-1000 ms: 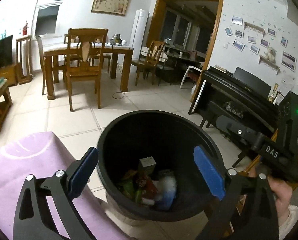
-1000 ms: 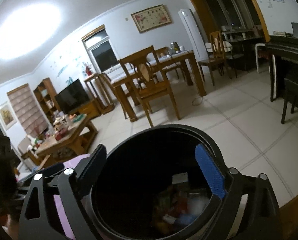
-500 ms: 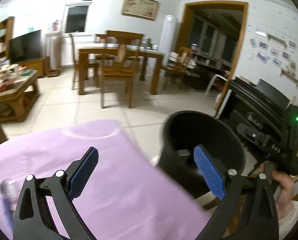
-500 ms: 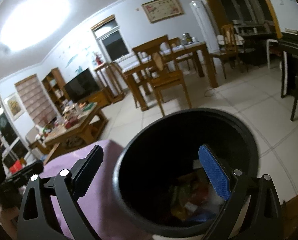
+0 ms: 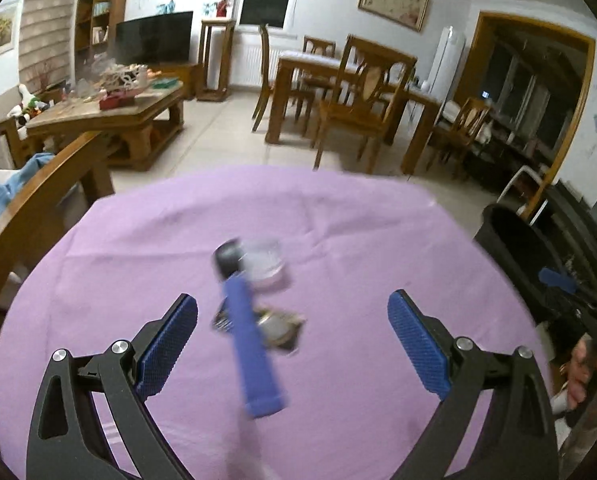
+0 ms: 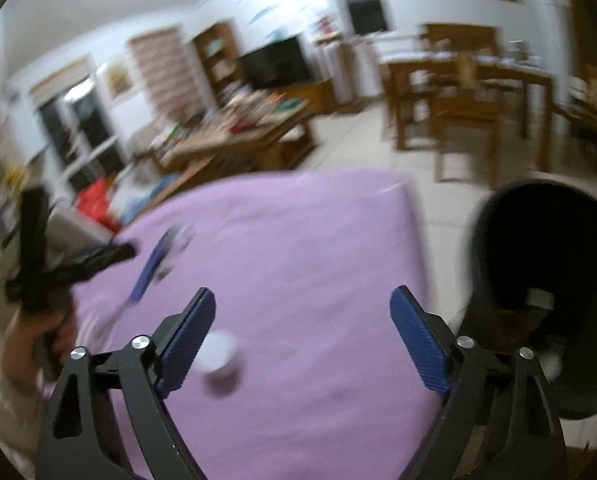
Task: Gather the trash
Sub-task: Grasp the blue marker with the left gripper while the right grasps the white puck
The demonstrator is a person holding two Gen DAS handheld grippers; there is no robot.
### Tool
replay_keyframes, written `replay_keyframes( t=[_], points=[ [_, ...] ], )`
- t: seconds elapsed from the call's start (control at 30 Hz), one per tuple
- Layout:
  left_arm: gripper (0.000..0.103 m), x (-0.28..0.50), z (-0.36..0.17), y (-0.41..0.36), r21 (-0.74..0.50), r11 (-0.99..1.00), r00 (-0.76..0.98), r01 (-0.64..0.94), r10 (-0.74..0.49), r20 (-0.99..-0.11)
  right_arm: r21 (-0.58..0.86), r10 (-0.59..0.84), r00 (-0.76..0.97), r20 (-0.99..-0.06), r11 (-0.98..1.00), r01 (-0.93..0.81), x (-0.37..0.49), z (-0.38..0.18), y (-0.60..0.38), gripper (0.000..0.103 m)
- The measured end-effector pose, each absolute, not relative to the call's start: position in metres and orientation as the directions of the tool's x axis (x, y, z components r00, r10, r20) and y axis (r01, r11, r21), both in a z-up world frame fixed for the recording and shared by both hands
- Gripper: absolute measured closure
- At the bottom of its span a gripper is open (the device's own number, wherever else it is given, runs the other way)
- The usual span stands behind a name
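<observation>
A table with a purple cloth [image 5: 338, 220] fills both views. In the left wrist view a blue-handled tool with a dark head [image 5: 250, 328], a clear plastic cup [image 5: 264, 266] and a crumpled foil wrapper [image 5: 278, 326] lie between and ahead of my open, empty left gripper [image 5: 292, 344]. The black trash bin [image 5: 514, 244] stands off the table's right edge; it also shows in the right wrist view [image 6: 546, 264], with trash inside. My right gripper [image 6: 302, 344] is open and empty over the cloth, with a small white round thing [image 6: 218, 354] by its left finger. The view is blurred.
A wooden chair back [image 5: 38, 208] stands at the table's left. A cluttered coffee table [image 5: 110, 108], a dining table with chairs [image 5: 358, 88] and a TV [image 5: 154, 38] lie beyond. A dark piano [image 5: 586, 208] is at the right.
Both grippers have swung left, away from the bin and over the purple table. The bin has shifted from the centre to the right edge of both views. Both stay open.
</observation>
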State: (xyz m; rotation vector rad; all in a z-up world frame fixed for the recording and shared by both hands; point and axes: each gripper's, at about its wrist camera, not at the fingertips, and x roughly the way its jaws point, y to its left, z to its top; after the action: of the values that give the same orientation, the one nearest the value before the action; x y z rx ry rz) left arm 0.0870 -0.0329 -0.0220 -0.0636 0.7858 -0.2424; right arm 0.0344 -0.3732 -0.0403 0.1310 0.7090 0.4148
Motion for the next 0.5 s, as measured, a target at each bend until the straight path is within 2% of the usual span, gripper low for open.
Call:
replay_keyframes(
  t=[0.07,0.13,0.2,0.3,0.37,0.4,0.47,0.5],
  points=[
    [0.012,0.087,-0.029,-0.029,-0.126,0.974,0.664,0.19,-0.222,-0.714,0.225,0.428,0.631,-0.647,0.898,-0.379,0.034,-0.044,-0.341,0.03],
    [0.027,0.089,-0.039,-0.027,-0.115,0.975,0.631,0.192,-0.212,-0.747,0.199,0.43,0.581,-0.691,0.886,-0.42,0.035,-0.052,-0.314,0.032],
    [0.033,0.09,-0.05,-0.022,-0.136,0.974,0.597,0.181,-0.219,-0.772,0.178,0.42,0.547,-0.724,0.88,-0.44,0.036,-0.058,-0.296,0.037],
    [0.038,0.089,-0.053,-0.015,-0.126,0.976,0.603,0.175,-0.208,-0.77,0.138,0.386,0.521,-0.761,0.881,-0.452,0.037,-0.068,-0.275,0.042],
    [0.042,0.086,-0.054,-0.015,-0.118,0.978,0.607,0.171,-0.199,-0.77,0.122,0.371,0.507,-0.778,0.881,-0.457,0.04,-0.076,-0.273,0.051],
    [0.048,0.087,-0.055,-0.015,-0.105,0.98,0.612,0.168,-0.188,-0.769,0.114,0.36,0.499,-0.788,0.882,-0.457,0.042,-0.078,-0.269,0.054],
    [0.06,0.082,-0.056,-0.014,-0.058,0.986,0.623,0.157,-0.144,-0.769,0.1,0.356,0.507,-0.785,0.881,-0.463,0.044,-0.079,-0.269,0.066],
    [0.07,0.08,-0.056,-0.014,-0.04,0.988,0.626,0.15,-0.126,-0.769,0.1,0.355,0.504,-0.787,0.881,-0.463,0.045,-0.082,-0.271,0.066]
  ],
)
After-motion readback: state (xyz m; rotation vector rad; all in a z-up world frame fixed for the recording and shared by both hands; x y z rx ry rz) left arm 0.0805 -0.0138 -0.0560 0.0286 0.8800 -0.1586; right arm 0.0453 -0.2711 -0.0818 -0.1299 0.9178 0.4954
